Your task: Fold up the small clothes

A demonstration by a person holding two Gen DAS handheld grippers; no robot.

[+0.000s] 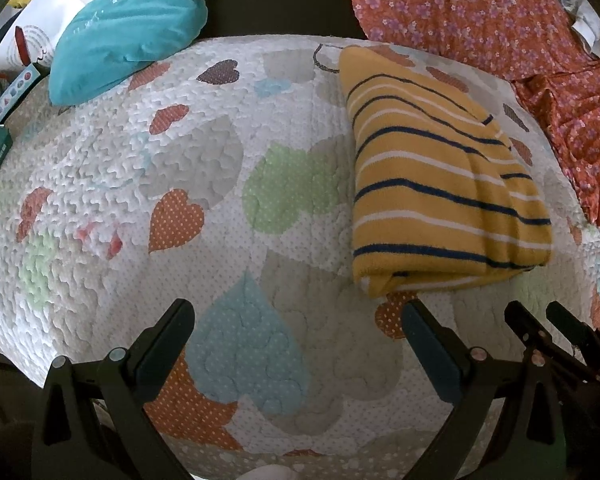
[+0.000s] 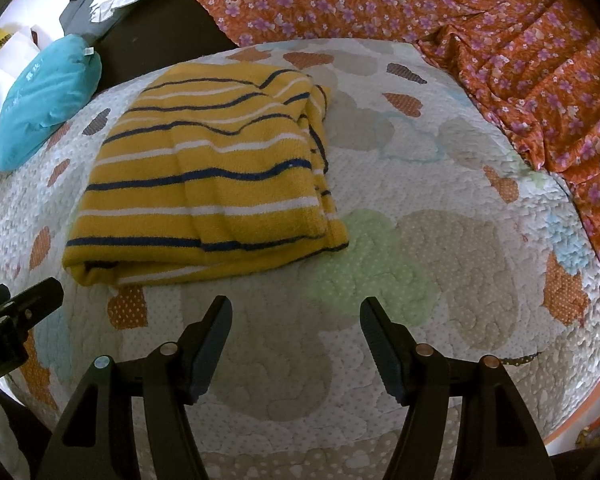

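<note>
Heart-patterned quilt (image 1: 204,168), covering most of both views: the work surface I am folding on, white with orange, green, blue and grey hearts. Along the top and right of each frame lies an orange floral cloth (image 2: 500,40), rumpled, touching the quilt's far edge; whether it is a garment waiting to be folded I cannot tell.

Yellow striped garment (image 2: 204,184), centre-left in the right wrist view and right of centre in the left wrist view (image 1: 440,184): a yellow knit with navy and white stripes, lying on the quilt as a compact, layered rectangle. Its near edge shows stacked plies, and a narrower fold runs along its right side. I judge this piece folded, or very nearly so; at most a tidying or one more halving remains.

Teal pillow (image 1: 128,36), upper left of both frames, resting on the quilt's far corner, well apart from the garment.

Left gripper (image 1: 296,344), bottom of its own view: fingers wide apart, nothing between them, just short of the garment's near edge. Right gripper (image 2: 296,336), bottom of its view: fingers likewise spread and empty over bare quilt, below and right of the garment's near corner. Neither touches the cloth.
</note>
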